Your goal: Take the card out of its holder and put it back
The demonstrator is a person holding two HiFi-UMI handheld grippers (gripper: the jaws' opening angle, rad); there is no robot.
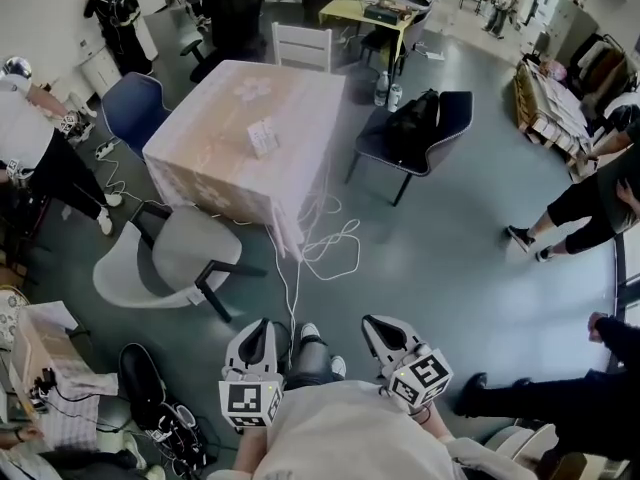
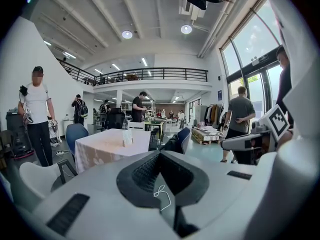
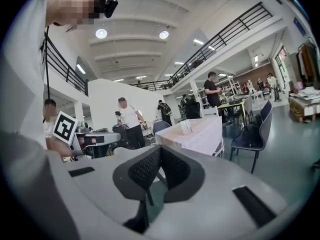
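While the left gripper (image 1: 260, 328) and the right gripper (image 1: 378, 326) hang side by side at the bottom middle of the head view, close in front of the person's body, the card holder (image 1: 262, 136) stands well apart from both, in the upper left part of the frame. It sits upright near the middle of the desk (image 1: 200, 158), which is draped in a pale pink cloth. The holder is too small in every view to tell the card from it.

In the left gripper view the left gripper (image 2: 160, 156) has its dark ribbed pads pressed together, with nothing between them; the desk (image 2: 107, 146) and the card holder (image 2: 127, 137) show far off at centre left. In the right gripper view the right gripper (image 3: 160, 151) is likewise fully closed and empty, and the desk (image 3: 200, 134) with the card holder (image 3: 186, 127) lies in the distance right of centre.

Around the desk in the head view are a blue chair (image 1: 135, 108) at its left, a grey chair (image 1: 175, 258) at its lower left, a white chair (image 1: 300, 46) above it, and a dark chair (image 1: 440, 133) at its right carrying a black bag (image 1: 412, 123). White cables (image 1: 335, 243) loop on the floor just below the desk
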